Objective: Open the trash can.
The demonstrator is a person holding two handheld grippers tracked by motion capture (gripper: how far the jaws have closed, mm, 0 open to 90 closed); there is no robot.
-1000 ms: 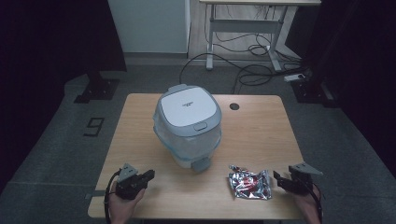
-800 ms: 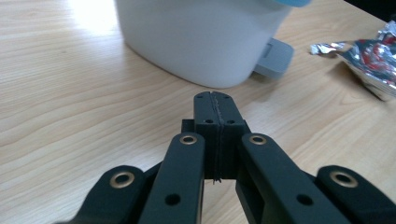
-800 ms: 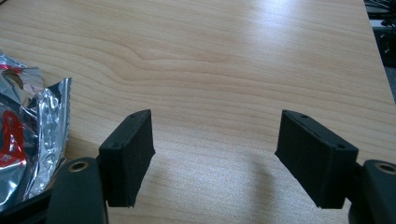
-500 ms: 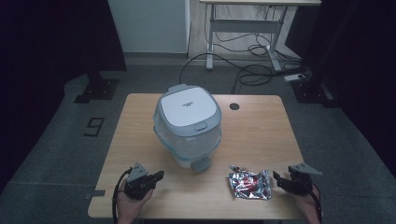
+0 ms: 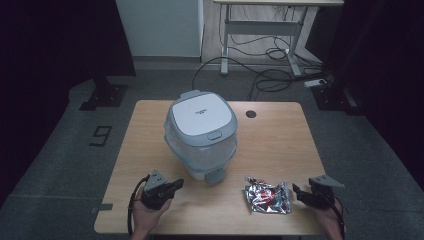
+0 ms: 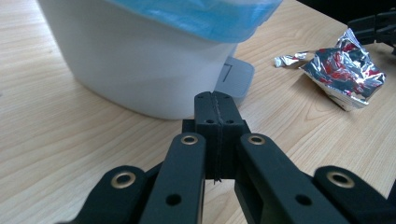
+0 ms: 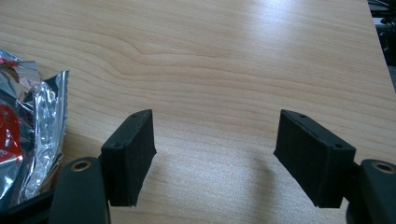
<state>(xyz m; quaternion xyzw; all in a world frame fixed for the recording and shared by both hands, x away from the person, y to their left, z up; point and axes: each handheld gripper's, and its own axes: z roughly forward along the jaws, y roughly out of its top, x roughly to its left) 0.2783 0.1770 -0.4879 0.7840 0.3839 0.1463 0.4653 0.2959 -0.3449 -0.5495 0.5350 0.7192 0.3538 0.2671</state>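
Foil wrapper (image 5: 267,196) lies beside the gaping right tool (image 5: 298,192); bin (image 5: 201,134) fronts the closed, empty left tool (image 5: 176,184).

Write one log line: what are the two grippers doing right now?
left gripper: jaws shut, empty, pointing at bin pedal | right gripper: jaws open, empty, beside foil wrapper

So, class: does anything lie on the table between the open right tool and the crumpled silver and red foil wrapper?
Nothing visible does. The open right tool sits just right of the crumpled silver and red foil wrapper, with bare light wooden table between them.
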